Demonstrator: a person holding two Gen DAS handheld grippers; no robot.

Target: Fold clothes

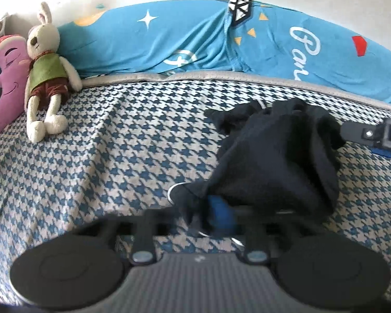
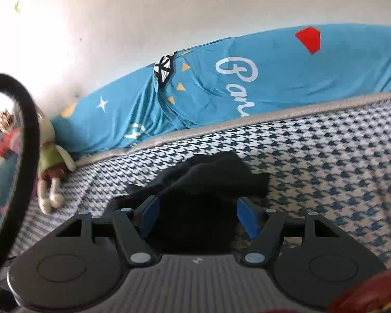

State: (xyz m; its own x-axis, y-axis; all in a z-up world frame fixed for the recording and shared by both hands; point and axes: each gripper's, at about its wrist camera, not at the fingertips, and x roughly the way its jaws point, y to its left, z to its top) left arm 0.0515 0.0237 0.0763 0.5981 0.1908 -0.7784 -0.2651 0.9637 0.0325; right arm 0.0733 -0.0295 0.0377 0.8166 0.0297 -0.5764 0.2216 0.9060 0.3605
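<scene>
houndstooth bed cover (image 1: 96, 140) under us, plush rabbit (image 1: 45, 70) at ten o'clock. our left gripper (image 1: 216, 214) pinches the black garment (image 1: 273, 161); our right gripper (image 2: 196, 215) gapes apart around it.

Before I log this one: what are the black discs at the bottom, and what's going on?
The discs belong to two handheld grippers; each picture comes from a camera on one, looking along its fingers. On the checked bed lies a dark garment. The left gripper is shut on a corner of it, lifting it. The right gripper is open, its blue pads either side of the cloth. Beyond are a plush rabbit and a blue bedsheet.
</scene>
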